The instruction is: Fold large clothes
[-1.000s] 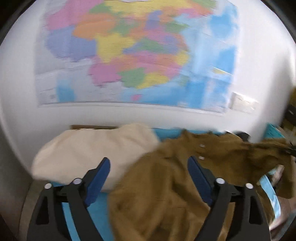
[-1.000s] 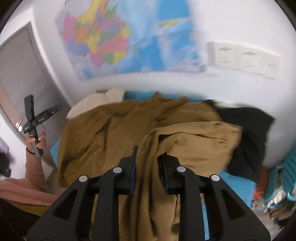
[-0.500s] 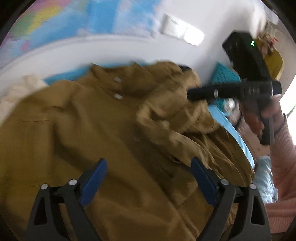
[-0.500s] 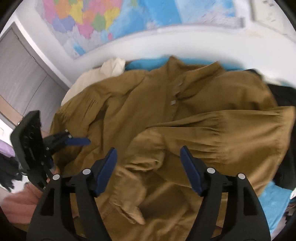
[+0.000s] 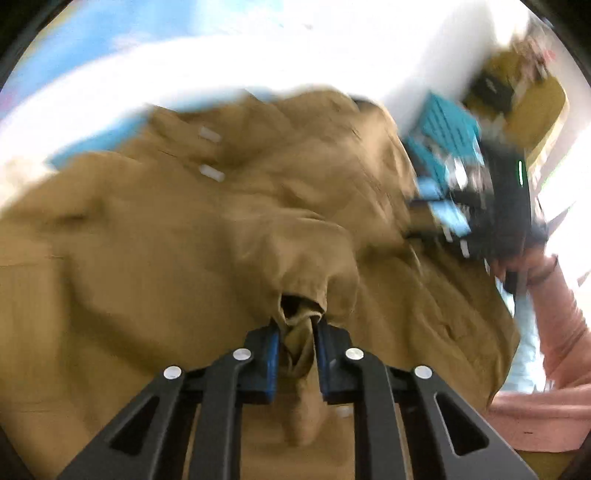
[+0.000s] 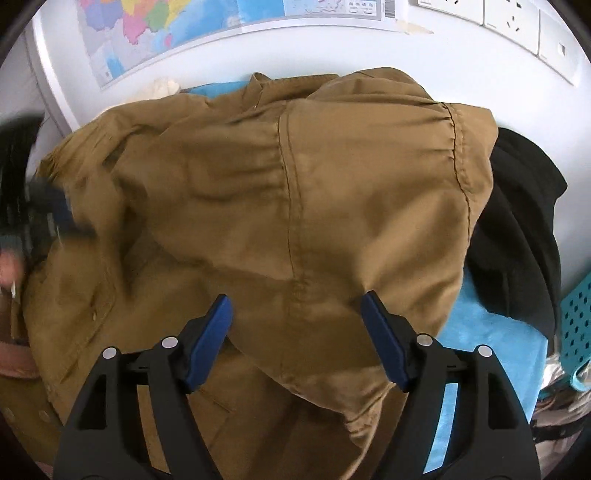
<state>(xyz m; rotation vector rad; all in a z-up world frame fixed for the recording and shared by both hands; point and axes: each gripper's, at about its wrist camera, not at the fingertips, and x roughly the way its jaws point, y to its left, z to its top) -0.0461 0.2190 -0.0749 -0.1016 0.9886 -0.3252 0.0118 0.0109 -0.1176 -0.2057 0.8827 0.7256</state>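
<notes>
A large brown button shirt (image 6: 332, 192) lies rumpled over a blue-covered table (image 6: 491, 343). It fills the left wrist view (image 5: 147, 236) too. My left gripper (image 5: 297, 328) is shut on a bunched fold of the brown shirt, likely a sleeve end; the view is blurred. My right gripper (image 6: 297, 314) is open and empty, its blue pads just above a folded-over part of the shirt. The right gripper also shows as a dark blur in the left wrist view (image 5: 491, 206).
A black garment (image 6: 517, 236) lies at the table's right, a cream one (image 6: 162, 86) at the back left. A teal perforated basket (image 6: 578, 325) stands off the right edge. A white wall with a map (image 6: 177, 33) and sockets (image 6: 513, 18) is behind.
My left gripper has shut on a fold of the brown shirt. My right gripper let go of the shirt a second ago and has stayed open, moving closer over the fabric.
</notes>
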